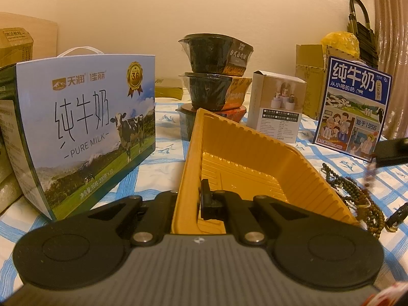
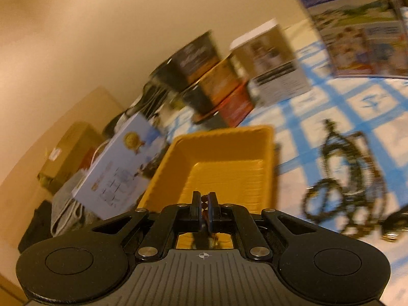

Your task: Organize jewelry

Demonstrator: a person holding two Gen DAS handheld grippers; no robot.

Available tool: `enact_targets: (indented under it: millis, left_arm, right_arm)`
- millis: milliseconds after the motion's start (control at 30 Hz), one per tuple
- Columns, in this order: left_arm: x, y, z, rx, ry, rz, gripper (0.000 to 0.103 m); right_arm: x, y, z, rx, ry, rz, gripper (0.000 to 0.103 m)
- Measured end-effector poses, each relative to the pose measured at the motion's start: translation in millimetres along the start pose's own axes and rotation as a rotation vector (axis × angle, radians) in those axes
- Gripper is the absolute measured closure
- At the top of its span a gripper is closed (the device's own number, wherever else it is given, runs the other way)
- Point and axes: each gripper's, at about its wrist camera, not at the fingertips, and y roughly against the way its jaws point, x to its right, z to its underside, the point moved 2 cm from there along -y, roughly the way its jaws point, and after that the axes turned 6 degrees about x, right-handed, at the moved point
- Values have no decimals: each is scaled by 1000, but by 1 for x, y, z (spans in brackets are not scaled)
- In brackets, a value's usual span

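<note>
My left gripper (image 1: 196, 197) is shut on the near side wall of the yellow plastic tray (image 1: 244, 153), which looks empty inside. One finger (image 1: 206, 199) shows inside the wall. A heap of dark beaded necklaces (image 1: 357, 199) lies on the cloth right of the tray. My right gripper (image 2: 204, 204) is shut on a strand of reddish-brown beads (image 2: 204, 205) and hangs over the near end of the tray (image 2: 221, 163). The left wrist view catches it at the right edge (image 1: 377, 156) with the beads (image 1: 368, 176) dangling. The necklace heap (image 2: 349, 186) is blurred.
A blue-and-white checked cloth (image 1: 163, 158) covers the table. A pure-milk carton (image 1: 84, 127) stands left of the tray. Behind the tray are stacked black bowls (image 1: 214, 76) and a white box (image 1: 278, 107). A blue milk box (image 1: 354, 107) stands behind the necklaces.
</note>
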Motion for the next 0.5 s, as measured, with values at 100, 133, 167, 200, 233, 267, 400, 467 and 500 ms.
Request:
enact_targets:
  millis: [100,133,167,200,233,267,400,467,500]
  left_arm:
    - [0,0,0,1,-1,1,100]
    - [0,0,0,1,-1,0,100]
    - [0,0,0,1,-1,1,100]
    - [0,0,0,1,0,1,100]
    - [0,0,0,1,-1,1,100]
    - [0,0,0,1,-2,1,100]
    - [0,0,0,1,0,0,100]
    - [0,0,0,1,-1,1,100]
    - [0,0,0,1,-2,1,100]
  right_arm:
    - [-7,-25,8,-39,20,1,99]
    - [-8,-34,10,-46,27,9,99]
    - [-9,-42,12,-57,35,17,99]
    - [-9,-49,13,-64,39,23,99]
    - [-8,-56,14,-69,44,33,99]
    - [-8,-62,15,-74,50,43,99]
    - [-4,-74,16,-69,68,86,98]
    - [-2,-75,15,-58,71,91,98]
    - [-3,-74,13,-56,71,91,97]
